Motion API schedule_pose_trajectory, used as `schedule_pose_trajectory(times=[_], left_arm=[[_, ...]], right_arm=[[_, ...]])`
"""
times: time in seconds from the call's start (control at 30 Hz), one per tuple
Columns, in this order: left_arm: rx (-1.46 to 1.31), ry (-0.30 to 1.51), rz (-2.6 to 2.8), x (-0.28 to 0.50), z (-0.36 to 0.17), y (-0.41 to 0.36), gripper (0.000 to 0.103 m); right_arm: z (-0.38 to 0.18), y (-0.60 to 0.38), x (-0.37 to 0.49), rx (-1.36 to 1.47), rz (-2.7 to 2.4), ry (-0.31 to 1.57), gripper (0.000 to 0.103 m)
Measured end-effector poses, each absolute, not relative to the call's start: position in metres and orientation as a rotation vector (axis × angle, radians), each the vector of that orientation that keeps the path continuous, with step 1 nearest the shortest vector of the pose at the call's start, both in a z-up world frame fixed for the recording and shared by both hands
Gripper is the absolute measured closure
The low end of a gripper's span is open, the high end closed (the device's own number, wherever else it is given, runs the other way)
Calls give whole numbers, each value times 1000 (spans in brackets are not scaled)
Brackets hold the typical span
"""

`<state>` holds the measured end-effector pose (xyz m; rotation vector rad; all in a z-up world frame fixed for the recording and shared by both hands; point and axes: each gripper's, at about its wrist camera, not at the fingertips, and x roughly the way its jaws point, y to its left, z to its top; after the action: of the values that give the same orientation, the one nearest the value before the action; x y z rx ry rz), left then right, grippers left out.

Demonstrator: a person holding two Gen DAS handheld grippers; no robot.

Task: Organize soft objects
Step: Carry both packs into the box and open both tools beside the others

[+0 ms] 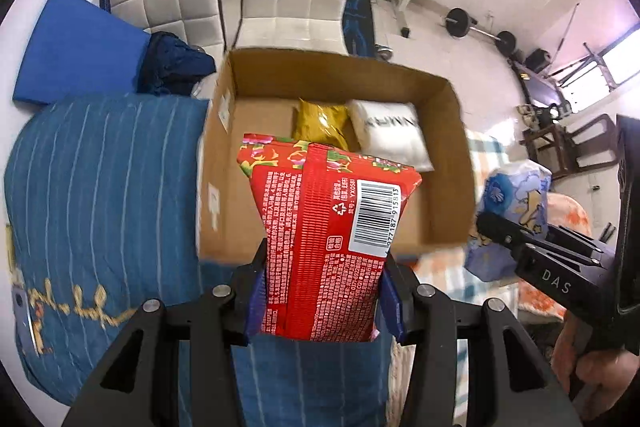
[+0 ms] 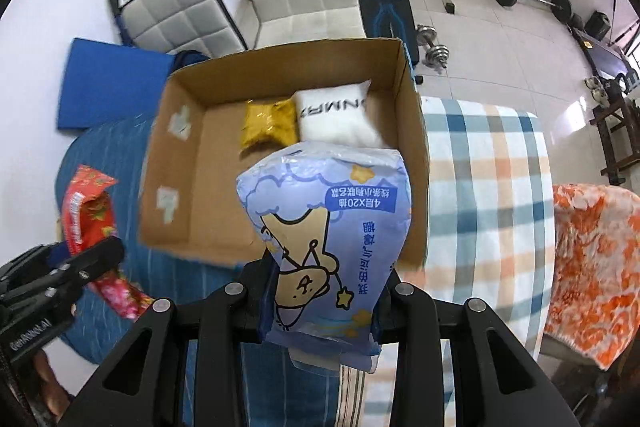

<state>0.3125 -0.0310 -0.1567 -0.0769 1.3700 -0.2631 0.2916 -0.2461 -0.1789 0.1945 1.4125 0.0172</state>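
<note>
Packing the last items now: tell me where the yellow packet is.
The yellow packet lies inside the cardboard box at its far end, right beside the white packet, on that packet's left in both wrist views.

Red pack [image 1: 320,239]: glossy printed plastic film. Blue tissue pack [image 2: 332,247]: thin shiny plastic, crinkled. Box [image 1: 448,163]: matt brown cardboard, paper labels. Gold pouch [image 1: 320,123]: shiny foil look. Blue striped cover [image 1: 100,187]: matt cloth. Tongs [image 1: 320,291]: matt black plastic, metal screws.

right gripper [image 1: 486,223]: "DAS" | red packet [image 1: 320,227]: barcode, "YX0581" | tissue pack [image 2: 328,227]: "4层X20抽"
</note>
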Motion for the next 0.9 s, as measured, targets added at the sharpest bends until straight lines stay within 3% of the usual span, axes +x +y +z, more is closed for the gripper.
schedule_pose_trajectory(times=[0.23, 0.53, 0.9], left_arm=[[-59, 1448, -203, 382, -198, -31, 59], [12, 1579, -136, 443, -270, -42, 59], [40, 1684, -99, 491, -328, -54, 58]], right_arm=[[-249, -251, 354, 158, -29, 1541, 66], [-339, -251, 374, 133, -38, 1718, 66], [-369, -248, 385, 86, -25, 1750, 64]])
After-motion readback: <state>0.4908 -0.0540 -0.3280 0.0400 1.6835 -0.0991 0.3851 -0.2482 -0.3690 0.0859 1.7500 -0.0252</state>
